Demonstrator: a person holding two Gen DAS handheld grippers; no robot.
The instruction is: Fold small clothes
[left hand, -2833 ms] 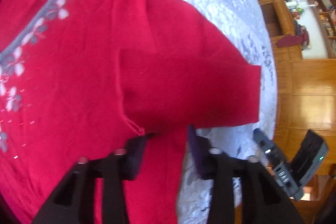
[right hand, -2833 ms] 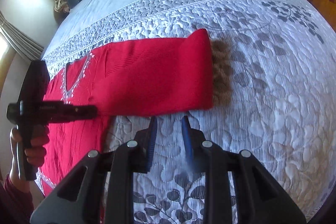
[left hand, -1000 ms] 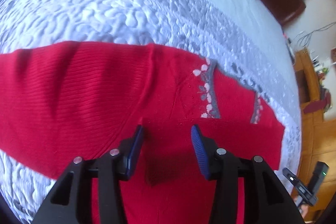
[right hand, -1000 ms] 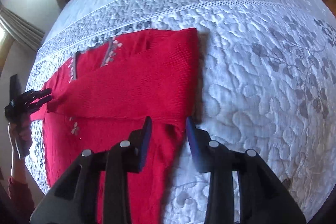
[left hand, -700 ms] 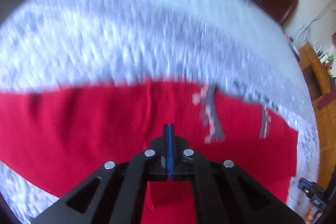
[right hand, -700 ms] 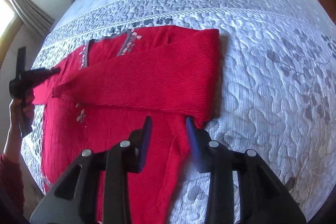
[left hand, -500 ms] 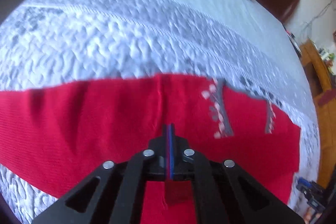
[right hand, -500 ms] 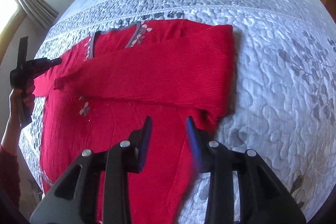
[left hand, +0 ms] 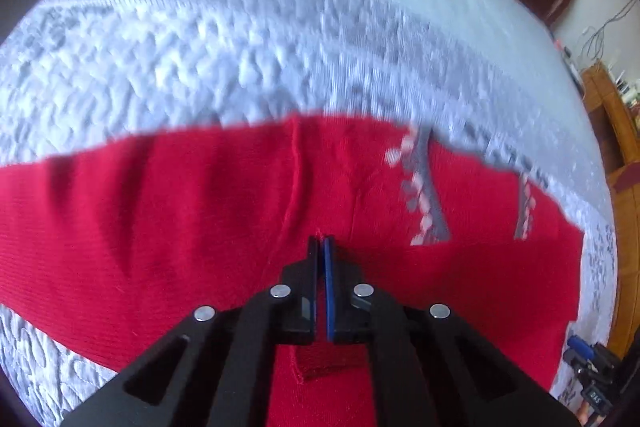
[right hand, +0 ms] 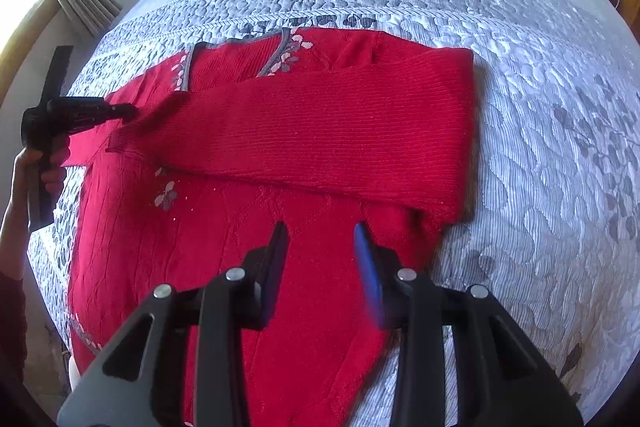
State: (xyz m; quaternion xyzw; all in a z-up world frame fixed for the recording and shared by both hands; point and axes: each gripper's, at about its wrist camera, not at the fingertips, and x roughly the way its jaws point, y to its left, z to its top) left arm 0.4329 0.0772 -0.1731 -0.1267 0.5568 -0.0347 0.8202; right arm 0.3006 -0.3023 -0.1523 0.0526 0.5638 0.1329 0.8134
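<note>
Grey quilted bedspread [right hand: 540,107] under red sweater [right hand: 320,131]

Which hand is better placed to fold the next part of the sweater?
Left, probably. Its gripper is already shut on the sweater at the unfolded sleeve side, while the right gripper hovers open over the body.

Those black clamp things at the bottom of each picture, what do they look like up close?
Each is a handheld tool. The left gripper and right gripper have matte black angular plastic arms with triangular cut-outs, round silver rivets, and flat fingers lined with blue pads. No cables show. The person's hand emerges from a dark red sleeve.
</note>
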